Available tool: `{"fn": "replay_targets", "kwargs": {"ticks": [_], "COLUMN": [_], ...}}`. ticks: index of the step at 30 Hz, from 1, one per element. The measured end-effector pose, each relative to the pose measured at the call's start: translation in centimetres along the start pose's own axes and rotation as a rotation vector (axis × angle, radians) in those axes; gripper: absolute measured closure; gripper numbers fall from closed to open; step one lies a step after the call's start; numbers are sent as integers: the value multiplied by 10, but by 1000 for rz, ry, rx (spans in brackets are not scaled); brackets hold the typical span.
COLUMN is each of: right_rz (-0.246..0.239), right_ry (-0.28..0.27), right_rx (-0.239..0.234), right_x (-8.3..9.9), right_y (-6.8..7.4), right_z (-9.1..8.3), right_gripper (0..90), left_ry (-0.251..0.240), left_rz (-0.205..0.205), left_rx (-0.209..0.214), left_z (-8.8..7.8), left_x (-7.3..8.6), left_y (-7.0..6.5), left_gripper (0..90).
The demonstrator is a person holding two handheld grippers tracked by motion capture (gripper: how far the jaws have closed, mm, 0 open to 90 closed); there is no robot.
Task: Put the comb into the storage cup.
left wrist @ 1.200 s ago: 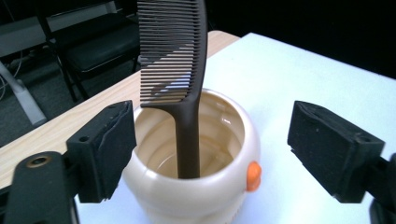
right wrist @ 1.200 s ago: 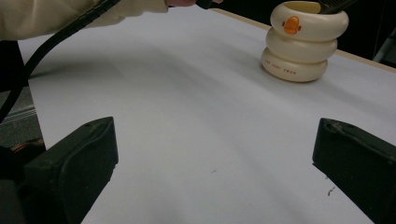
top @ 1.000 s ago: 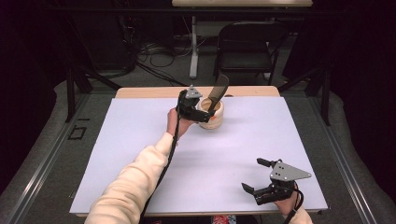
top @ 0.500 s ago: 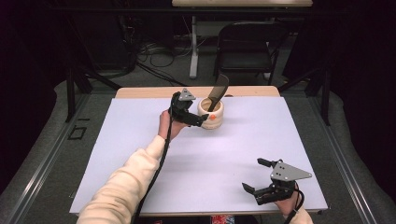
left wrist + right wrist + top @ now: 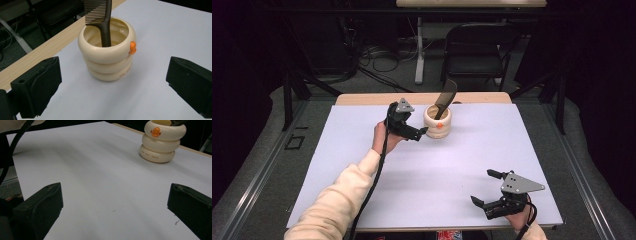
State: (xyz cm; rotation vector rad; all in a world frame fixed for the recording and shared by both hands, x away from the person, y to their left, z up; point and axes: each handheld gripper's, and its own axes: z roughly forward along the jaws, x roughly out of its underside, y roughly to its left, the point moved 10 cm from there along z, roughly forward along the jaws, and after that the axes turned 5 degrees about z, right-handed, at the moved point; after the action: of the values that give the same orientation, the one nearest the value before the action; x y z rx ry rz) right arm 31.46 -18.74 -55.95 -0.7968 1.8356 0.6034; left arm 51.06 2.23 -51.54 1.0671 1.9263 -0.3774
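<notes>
Cream ringed cup [image 5: 437, 123] stands near the table's [image 5: 362, 165] far edge, dark comb [image 5: 445, 96] upright inside | left gripper [image 5: 418, 132] just beside the cup on its left, jaws just opened wide, nothing between them | right gripper [image 5: 486, 189] spread, empty, well apart at the near right corner | nothing between left gripper and cup

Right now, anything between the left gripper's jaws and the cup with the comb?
Nothing: in the left gripper view, bare white table cover separates the open left gripper from the cup.

glossy cream ceramic-looking cup [image 5: 107, 60], dark plastic comb [image 5: 100, 15], matt white tabletop [image 5: 412, 180]
</notes>
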Motion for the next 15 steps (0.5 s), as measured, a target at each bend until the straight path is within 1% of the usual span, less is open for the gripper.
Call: {"fn": "replay_targets", "kwargs": {"ticks": [5,7,10,15], "right_rz": [-4,-2,-4,-5], "right_ry": [0,-1,-2,2], "right_rx": [-4,-4,-4,-2], "right_x": [-1,-1,-1,0], "right_y": [1,1,2,1], "right_z": [2,2,2,2], "right_gripper": [0,0,0,0], "left_ry": [8,8,16,6], "left_rz": [5,-3,0,-6], "left_rx": [-8,-8,-15,-21], "left_z": [-11,-16,-23,-36], "left_x": [7,11,15,18], "left_y": [1,0,1,-1], "left_gripper": [3,3,3,3]}}
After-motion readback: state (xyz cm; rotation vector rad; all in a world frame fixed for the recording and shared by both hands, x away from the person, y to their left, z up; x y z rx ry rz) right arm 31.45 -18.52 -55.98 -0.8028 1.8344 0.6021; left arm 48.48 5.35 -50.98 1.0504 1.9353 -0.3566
